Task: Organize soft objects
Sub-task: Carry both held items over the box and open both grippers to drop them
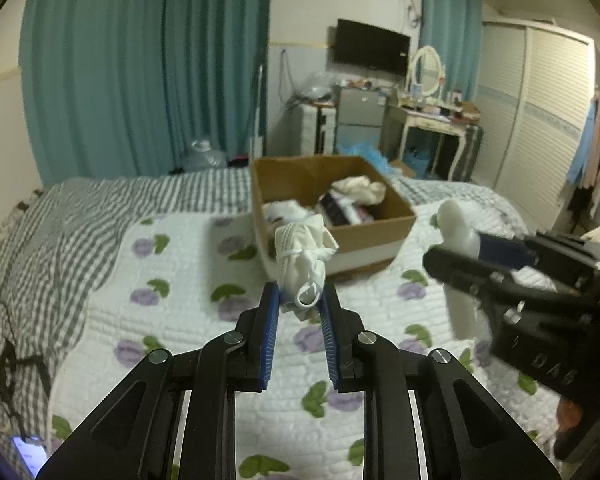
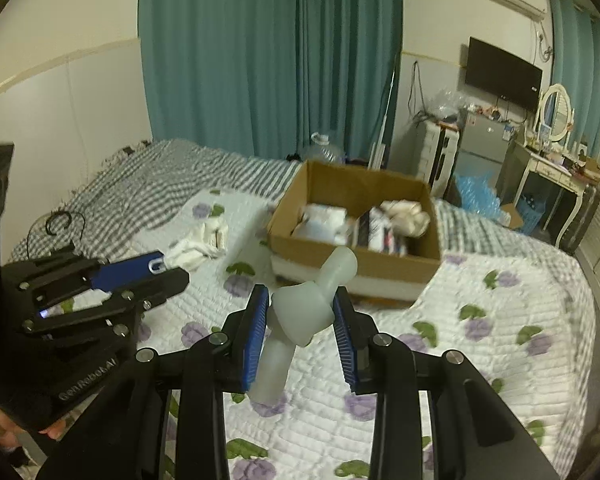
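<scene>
My left gripper (image 1: 299, 300) is shut on a bunched white cloth (image 1: 304, 256) and holds it above the bed, in front of an open cardboard box (image 1: 376, 236). My right gripper (image 2: 301, 305) is shut on a pale, rolled soft item (image 2: 300, 312) that sticks out above and below the fingers. The box (image 2: 396, 272) holds several soft items, among them a cream bundle (image 2: 406, 214). In the right wrist view the left gripper (image 2: 162, 270) is at the left with the white cloth (image 2: 198, 246) past its tips. In the left wrist view the right gripper (image 1: 452, 248) is at the right.
The bed has a white quilt with purple flowers (image 1: 180, 320) and a grey striped sheet (image 1: 60, 232). Teal curtains (image 1: 140, 72) hang behind. A dressing table (image 1: 432, 120), wardrobe (image 1: 540, 112) and water jug (image 1: 204, 156) stand beyond the bed. A black cable (image 2: 60, 220) lies at the left.
</scene>
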Demonstrator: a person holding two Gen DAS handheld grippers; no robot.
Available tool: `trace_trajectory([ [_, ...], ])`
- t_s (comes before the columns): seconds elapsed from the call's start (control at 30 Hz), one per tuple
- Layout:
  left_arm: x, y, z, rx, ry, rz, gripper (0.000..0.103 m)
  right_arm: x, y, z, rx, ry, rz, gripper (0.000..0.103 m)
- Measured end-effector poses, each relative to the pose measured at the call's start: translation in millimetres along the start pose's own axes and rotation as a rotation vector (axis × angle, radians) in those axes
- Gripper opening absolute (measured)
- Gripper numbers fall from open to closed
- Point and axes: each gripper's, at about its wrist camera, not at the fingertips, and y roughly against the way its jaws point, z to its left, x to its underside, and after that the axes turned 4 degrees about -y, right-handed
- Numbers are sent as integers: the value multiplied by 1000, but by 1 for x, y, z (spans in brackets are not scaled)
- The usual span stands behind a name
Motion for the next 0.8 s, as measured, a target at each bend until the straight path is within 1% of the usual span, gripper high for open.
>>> trace_trajectory([
  [0.13,-19,-1,-3,43,28,-10,20,-21,22,-16,10,-3,-39,32],
  [0.2,-30,-4,-6,46,28,-18,20,-34,28,-24,17,-6,-55,32],
  [0.3,-48,-14,-12,44,9,-22,20,-55,28,-33,30,-6,-68,32],
  [0.4,-63,-28,-12,53,16,-17,20,-74,22,-41,43,2,-77,32],
  [0.57,-90,-60,-9,19,-2,-24,20,-105,-4,-51,52,12,-84,32],
  [0.7,-105,-88,-4,0,10,-19,20,-128,-36,-61,47,6,-83,32],
  [0.8,-113,-112,1,-19,5,-10,20,-139,-63,-66,50,24,-69,32],
])
